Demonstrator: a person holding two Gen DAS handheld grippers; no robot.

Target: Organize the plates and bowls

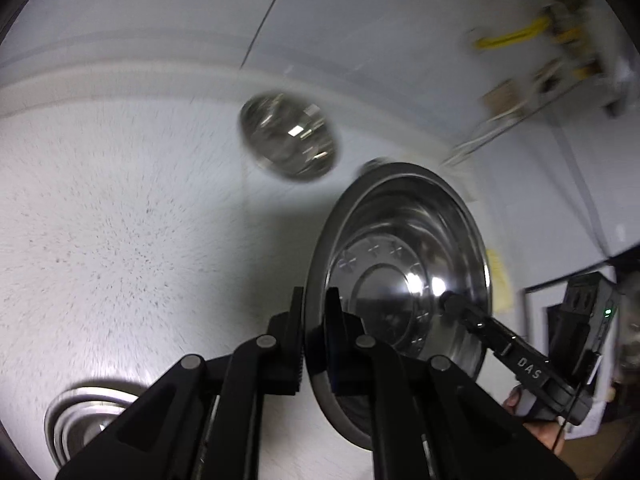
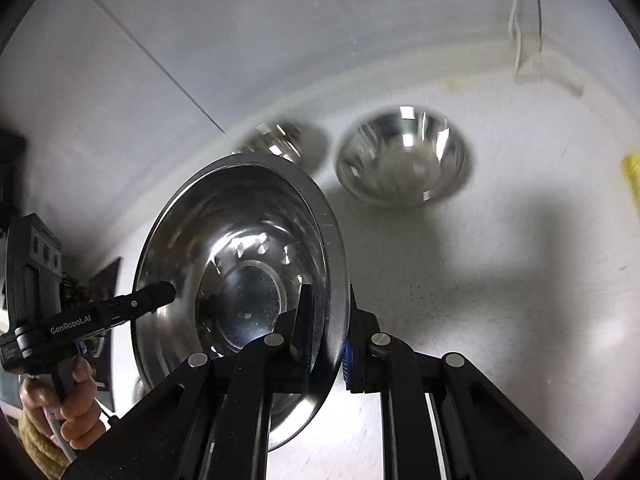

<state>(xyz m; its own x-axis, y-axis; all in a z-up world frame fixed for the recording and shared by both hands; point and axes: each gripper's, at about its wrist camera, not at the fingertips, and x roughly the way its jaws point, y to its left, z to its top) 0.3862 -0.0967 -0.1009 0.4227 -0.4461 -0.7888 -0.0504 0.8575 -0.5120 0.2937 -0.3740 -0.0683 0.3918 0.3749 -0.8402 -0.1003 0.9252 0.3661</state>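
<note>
Both the left gripper [image 1: 314,312] and right gripper [image 2: 326,328] pinch opposite rims of one steel plate [image 2: 240,264], held above the table [image 2: 480,280], bowl [image 2: 400,156] beyond; uneven pulling could slip it

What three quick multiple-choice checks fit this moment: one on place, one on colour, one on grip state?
1. In the right wrist view, where is the large steel bowl?
A. On the table, beyond and to the right of the steel plate
B. Lying inside the plate
C. Upside down on the plate

2. What colour is the table?
A. Red
B. White, speckled
C. Dark green

3. How do the jaws of the right gripper stand?
A. Wide open, empty
B. Closed on nothing
C. Shut on the plate's rim

Key: 1 A, the bowl stands apart on the tabletop; 2 B, the bare surface shows white; 3 C, the rim sits pinched between both jaws.
</note>
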